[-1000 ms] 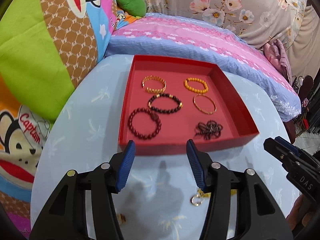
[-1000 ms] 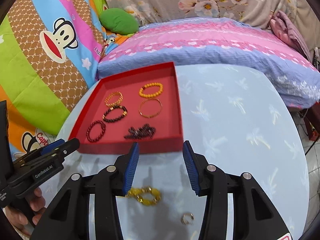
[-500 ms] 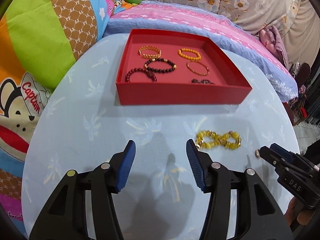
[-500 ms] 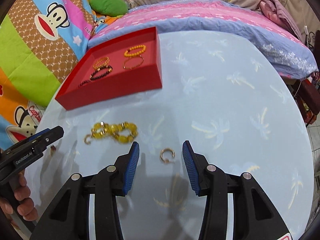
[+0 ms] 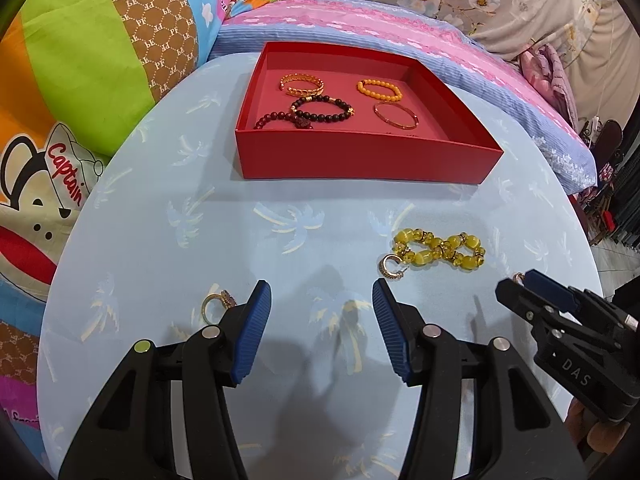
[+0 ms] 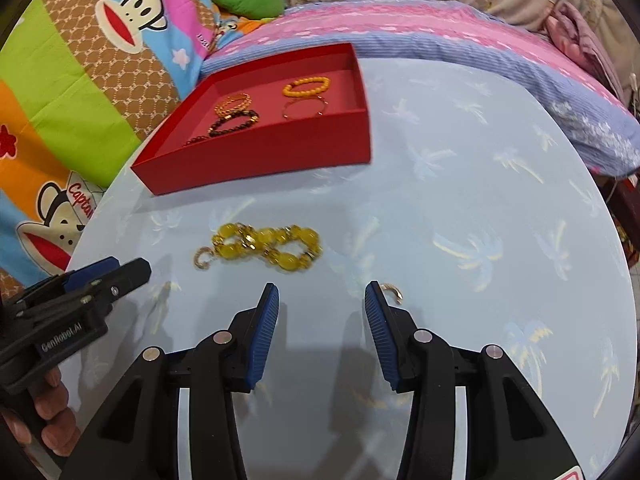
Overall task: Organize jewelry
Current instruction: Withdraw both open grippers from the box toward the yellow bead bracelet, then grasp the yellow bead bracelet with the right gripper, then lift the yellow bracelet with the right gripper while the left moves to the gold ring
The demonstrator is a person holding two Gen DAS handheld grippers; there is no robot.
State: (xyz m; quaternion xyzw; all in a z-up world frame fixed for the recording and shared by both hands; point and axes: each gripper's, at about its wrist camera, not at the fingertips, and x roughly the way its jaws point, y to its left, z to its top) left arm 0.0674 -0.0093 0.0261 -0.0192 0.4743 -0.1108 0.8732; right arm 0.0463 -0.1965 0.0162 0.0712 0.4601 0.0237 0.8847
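Table (image 5: 168, 184): round, pale blue with a palm print, filled most of both views.
Bedding (image 5: 100, 60): bright cartoon-monkey cloth at upper left of the frame, pink and blue striped cover (image 5: 460, 52) behind the table.
Red tray (image 5: 360, 156): sat at upper centre of the left view, upper left of the right view (image 6: 260, 156); held a gold chain bracelet (image 5: 302, 85), an orange bead bracelet (image 5: 379, 90), a thin gold bangle (image 5: 396, 116) and two dark bead bracelets (image 5: 322, 109), close together.
Left gripper (image 5: 320, 320): lower centre, fingers spread apart, gripped nothing.
Right gripper (image 6: 322, 316): lower centre of its own view, fingers spread apart, empty.
Yellow bead bracelet (image 5: 440, 249): twisted into a figure eight on the table, below the tray, right of centre.
Hoop earring (image 5: 390, 267): touched the yellow bracelet's left end.
Second hoop earring (image 6: 394, 291): just beside the right gripper's right finger.
Ring (image 5: 218, 304): lower left, against the left gripper's left finger.
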